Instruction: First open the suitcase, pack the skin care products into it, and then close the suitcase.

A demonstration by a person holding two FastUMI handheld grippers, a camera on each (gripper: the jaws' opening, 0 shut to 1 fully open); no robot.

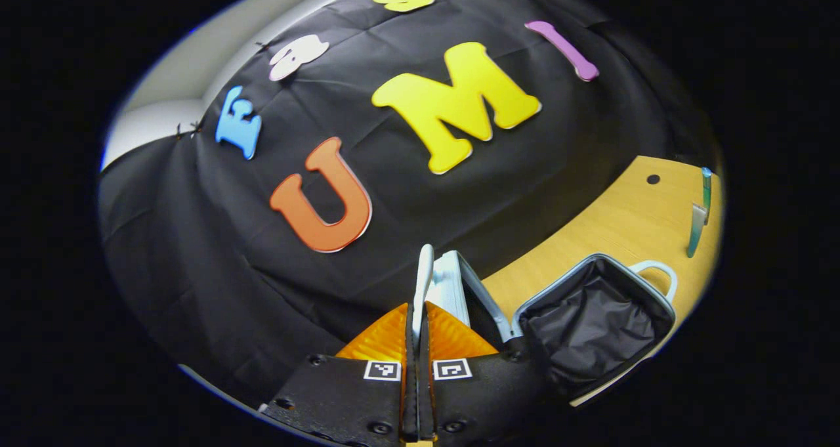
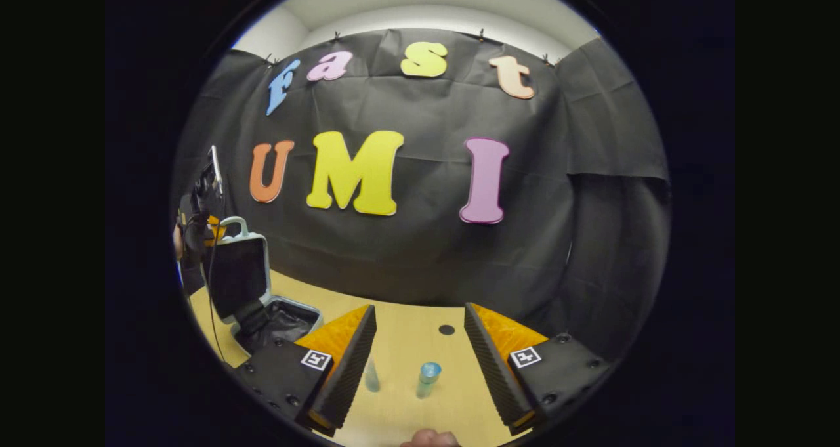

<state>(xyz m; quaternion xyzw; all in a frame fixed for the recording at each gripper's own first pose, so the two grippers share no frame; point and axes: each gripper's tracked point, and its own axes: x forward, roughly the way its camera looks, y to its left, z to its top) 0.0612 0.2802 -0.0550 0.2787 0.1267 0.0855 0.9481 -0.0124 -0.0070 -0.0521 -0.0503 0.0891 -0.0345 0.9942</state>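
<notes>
Two bottles (image 2: pixel 428 378) stand upright on the table (image 2: pixel 407 342), right between the spread-open fingers of the right gripper (image 2: pixel 420 361), not touching either finger. One has a blue cap, the other (image 2: pixel 372 375) is paler and sits just beside the left finger. The case (image 2: pixel 259 296) is already open at the far left, lid (image 2: pixel 237 273) propped up, dark lining showing in the tub.

The left gripper (image 1: pixel 419 342) is clenched on the lid's edge (image 1: pixel 425 283), holding it up.

What could go wrong, I reckon: the bottles are close together, so closing on one could knock the other over. And if the left claw lets go, the lid might flop shut before anything goes in, since nothing else seems to prop it.

Surface is plain light wood with a small dark hole (image 2: pixel 446 329) in it, no clutter. Black cloth hangs behind and wraps round the right side, pale wall and ceiling above. A fingertip (image 2: pixel 430 439) shows at the near edge of the right gripper view.
</notes>
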